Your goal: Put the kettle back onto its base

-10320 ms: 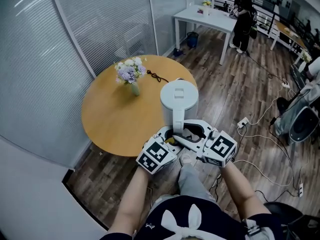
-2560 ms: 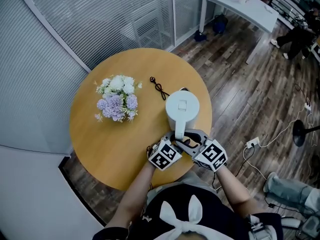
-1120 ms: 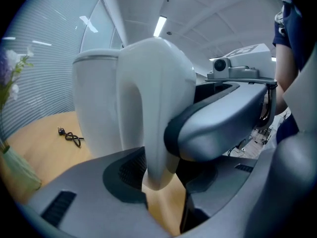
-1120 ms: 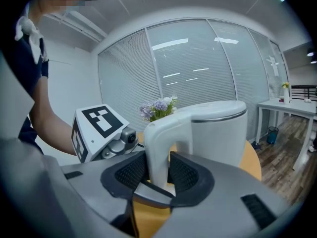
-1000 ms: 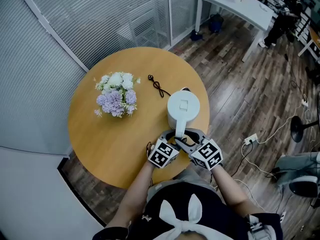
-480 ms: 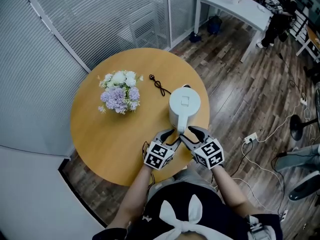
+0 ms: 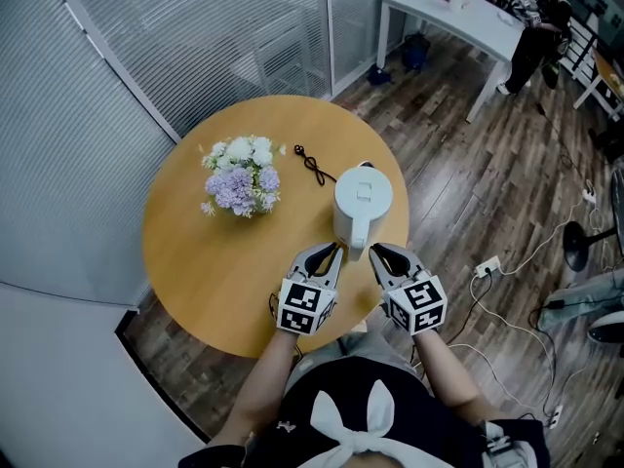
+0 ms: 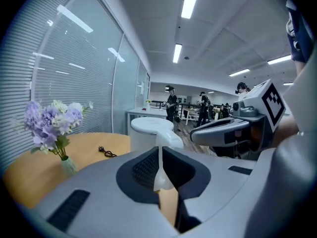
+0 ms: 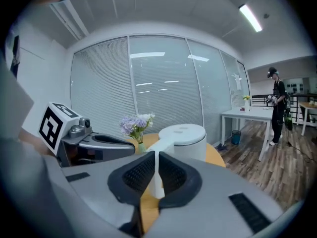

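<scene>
Currently, the kettle [image 7: 363,203] stands upright on the round worktop [image 7: 210,266]. The left gripper [image 7: 330,252] and right gripper [image 7: 377,252], jaws just closed and empty, sit either side of its handle.

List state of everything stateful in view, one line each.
White electric kettle: upright on round wooden table, lid shut, unheld.
Black power cord: loose on table, plug end free.
Purple-and-white flowers in vase: upright.
Left gripper: jaws just closed, nothing between, off the kettle.
Right gripper: jaws just closed, nothing between, off the kettle.
</scene>
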`<state>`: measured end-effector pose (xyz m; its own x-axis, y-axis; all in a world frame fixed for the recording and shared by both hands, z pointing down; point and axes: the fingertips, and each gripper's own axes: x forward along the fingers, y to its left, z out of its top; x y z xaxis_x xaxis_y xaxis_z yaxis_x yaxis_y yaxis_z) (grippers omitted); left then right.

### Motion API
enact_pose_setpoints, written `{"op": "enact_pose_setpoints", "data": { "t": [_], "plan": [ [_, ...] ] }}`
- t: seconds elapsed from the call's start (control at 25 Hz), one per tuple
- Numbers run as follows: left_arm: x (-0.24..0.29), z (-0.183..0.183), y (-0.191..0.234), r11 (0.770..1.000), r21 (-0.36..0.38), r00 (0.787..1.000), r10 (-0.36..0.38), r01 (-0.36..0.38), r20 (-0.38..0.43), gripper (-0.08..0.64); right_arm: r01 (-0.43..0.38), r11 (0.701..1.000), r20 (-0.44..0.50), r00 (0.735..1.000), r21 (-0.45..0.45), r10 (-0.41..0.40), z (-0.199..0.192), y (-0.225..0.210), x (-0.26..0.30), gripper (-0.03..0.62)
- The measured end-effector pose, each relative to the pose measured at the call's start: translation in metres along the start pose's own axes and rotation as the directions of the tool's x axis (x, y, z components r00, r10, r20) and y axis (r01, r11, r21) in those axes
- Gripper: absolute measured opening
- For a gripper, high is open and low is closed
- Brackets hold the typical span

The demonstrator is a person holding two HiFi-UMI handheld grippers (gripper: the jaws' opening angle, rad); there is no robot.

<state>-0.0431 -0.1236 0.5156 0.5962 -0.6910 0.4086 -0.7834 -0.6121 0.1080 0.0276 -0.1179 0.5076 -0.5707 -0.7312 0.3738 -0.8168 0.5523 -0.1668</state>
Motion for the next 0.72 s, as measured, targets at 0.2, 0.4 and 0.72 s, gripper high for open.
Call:
{"op": "enact_pose_setpoints", "data": {
  "t": [0.2, 0.4, 0.72],
  "plan": [
    [-0.020, 0.032, -0.013, 1.000, 0.004, 0.997, -0.006, 0.006, 0.079, 0.029, 0.008, 0.999, 0.051, 0.999, -0.044, -0.005, 0.022, 0.018, -0.013, 0.023],
    [-0.034, 0.052, -0.029, 0.999, 0.031, 0.993, -0.012, 0.009, 0.115, 0.026, 0.009, 0.998, 0.085, 0.996, -0.070, -0.003, 0.036, 0.030, -0.026, 0.022],
    [-0.051, 0.062, -0.044, 0.999, -0.018, 0.988, -0.036, 0.039, 0.152, 0.026, 0.008, 0.997, 0.096, 0.995, -0.073, -0.001, 0.041, 0.043, -0.038, 0.022]
  ]
}}
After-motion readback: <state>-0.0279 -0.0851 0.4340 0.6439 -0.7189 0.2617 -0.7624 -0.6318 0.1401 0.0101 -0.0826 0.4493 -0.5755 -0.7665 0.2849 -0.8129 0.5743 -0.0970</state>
